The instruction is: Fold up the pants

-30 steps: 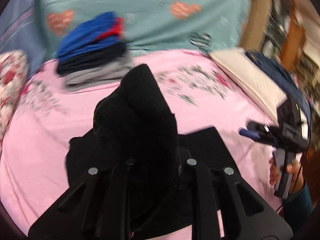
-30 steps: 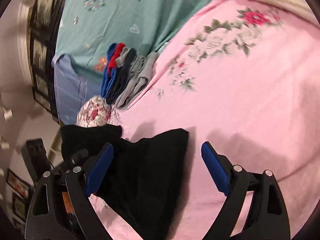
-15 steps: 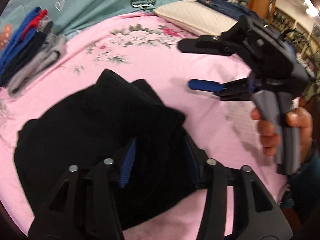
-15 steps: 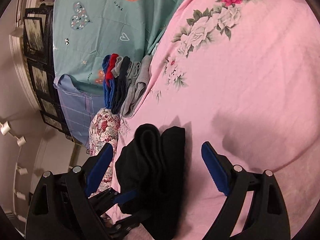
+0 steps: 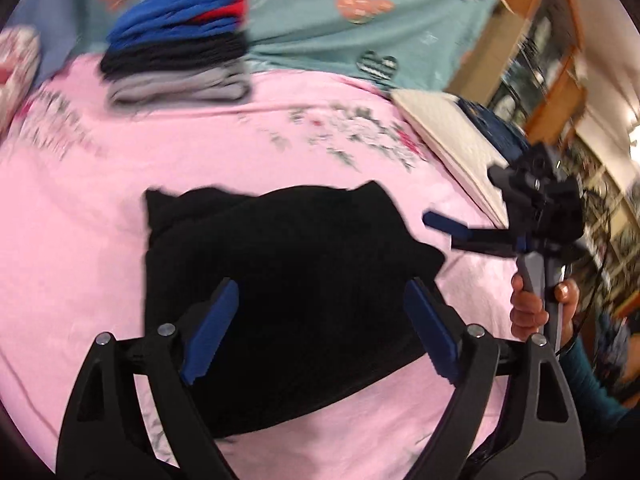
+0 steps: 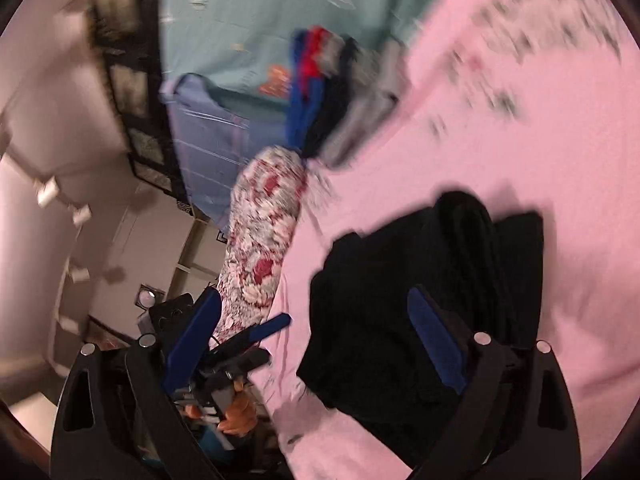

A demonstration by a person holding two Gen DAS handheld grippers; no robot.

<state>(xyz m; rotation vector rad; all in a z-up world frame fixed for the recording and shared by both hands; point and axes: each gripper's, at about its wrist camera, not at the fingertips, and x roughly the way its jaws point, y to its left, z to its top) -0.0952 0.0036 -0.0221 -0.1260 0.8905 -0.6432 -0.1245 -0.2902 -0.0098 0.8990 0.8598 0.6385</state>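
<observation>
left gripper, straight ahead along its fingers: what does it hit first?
Most likely the folded black pants. The left gripper is open and empty, and the pants fill the gap between its fingers, lying on the pink bedsheet. Depth is unclear; the stack of folded clothes lies much farther back.

Folded black fabric pants (image 5: 288,288) on a pink bedsheet (image 5: 80,208) printed with grey-green and red flowers. Behind: a stack of folded clothes (image 5: 176,40) in blue, red, navy and grey; a teal cloth (image 5: 320,4) with orange hearts. Bolster pillow (image 6: 264,248) white with dark-red floral print; gripper pads (image 5: 210,332) blue on black frames.
</observation>
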